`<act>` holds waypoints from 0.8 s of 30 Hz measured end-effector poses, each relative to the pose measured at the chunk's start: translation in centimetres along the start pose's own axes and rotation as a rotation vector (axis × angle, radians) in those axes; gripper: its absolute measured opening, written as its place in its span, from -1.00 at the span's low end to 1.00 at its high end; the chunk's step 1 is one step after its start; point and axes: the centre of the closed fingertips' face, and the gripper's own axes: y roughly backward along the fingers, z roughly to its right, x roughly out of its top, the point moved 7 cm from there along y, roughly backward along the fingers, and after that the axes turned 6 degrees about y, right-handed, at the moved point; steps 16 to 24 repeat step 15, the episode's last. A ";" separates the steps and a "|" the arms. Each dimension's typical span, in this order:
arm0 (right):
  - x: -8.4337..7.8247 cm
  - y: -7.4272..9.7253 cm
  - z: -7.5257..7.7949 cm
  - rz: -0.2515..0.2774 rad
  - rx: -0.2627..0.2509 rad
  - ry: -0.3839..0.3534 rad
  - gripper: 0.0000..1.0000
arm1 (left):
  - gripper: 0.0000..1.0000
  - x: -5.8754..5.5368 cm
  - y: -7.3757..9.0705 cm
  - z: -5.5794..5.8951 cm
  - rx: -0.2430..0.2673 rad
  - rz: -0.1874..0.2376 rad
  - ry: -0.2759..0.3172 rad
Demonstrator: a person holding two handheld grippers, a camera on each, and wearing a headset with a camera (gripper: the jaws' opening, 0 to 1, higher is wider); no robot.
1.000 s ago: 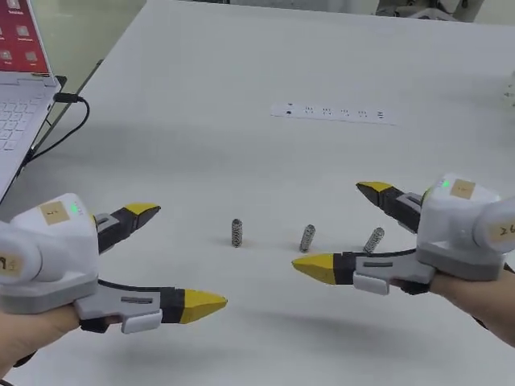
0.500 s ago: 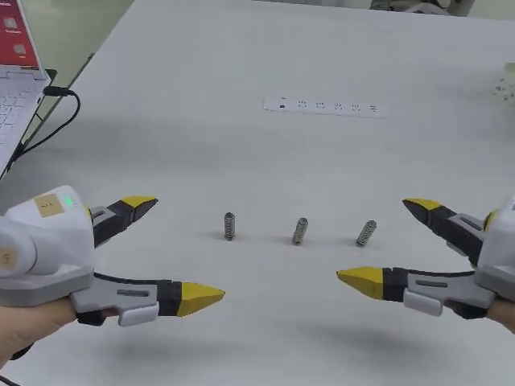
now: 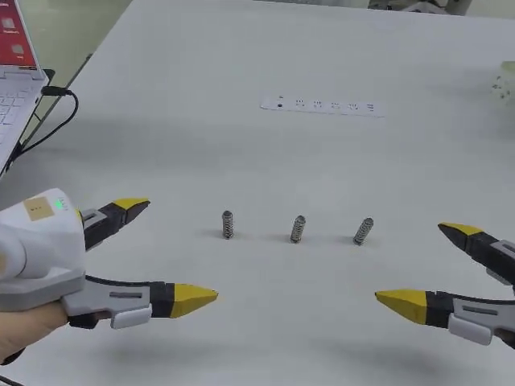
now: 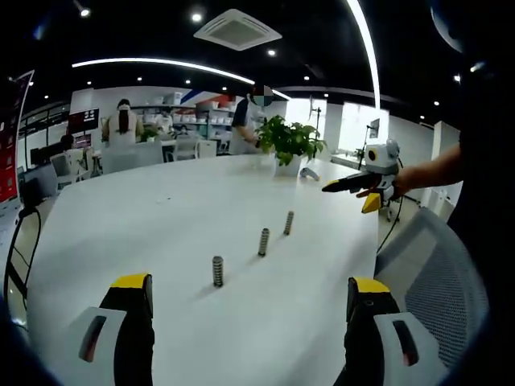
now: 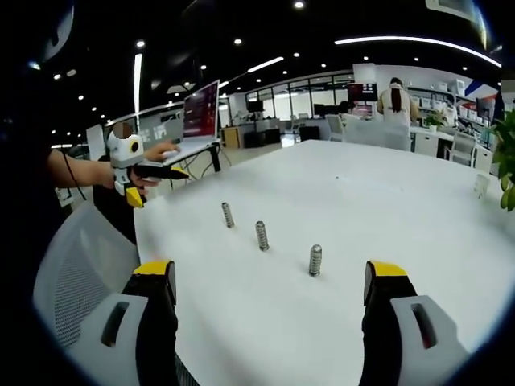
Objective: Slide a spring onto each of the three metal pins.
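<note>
Plainly, no writing can be read. The laptop [image 3: 14, 40], well left of the middle spring [image 3: 298, 229] and cut off by the frame, has a red screen with pale tiles too blurred to make out. The markings on the white power strip [image 3: 322, 106] beyond that spring are mere dots. The tan sticker on top of the left gripper [image 3: 182, 249], beside a green light, carries a mark too small to tell.

The middle spring is a short grey metal coil standing upright on the smooth white bench [image 3: 241, 161]. It is in a row with the left spring [image 3: 227, 225] and the right spring [image 3: 363, 232], each apart from it. Whether a pin runs inside each coil is too fine to see.

Both grippers have white shells, dark fingers and pointed yellow tips. The left gripper hovers nearer than and left of the middle spring, fingers spread wide and holding nothing. The right gripper [image 3: 409, 263], right of that spring, is likewise wide and empty, its body cut off by the frame edge. A black cable [image 3: 53, 92] curls from the laptop. In the left gripper view a leafy potted plant [image 4: 290, 141] stands far beyond the middle spring.
</note>
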 end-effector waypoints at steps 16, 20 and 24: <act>-1.7 1.2 0.1 -0.033 -0.043 -0.067 0.92 | 0.96 -1.2 1.1 0.4 0.036 -0.021 0.070; -1.7 1.2 0.1 -0.033 -0.043 -0.067 0.92 | 0.96 -1.2 1.1 0.4 0.036 -0.021 0.070; -1.7 1.2 0.1 -0.033 -0.043 -0.067 0.92 | 0.96 -1.2 1.1 0.4 0.036 -0.021 0.070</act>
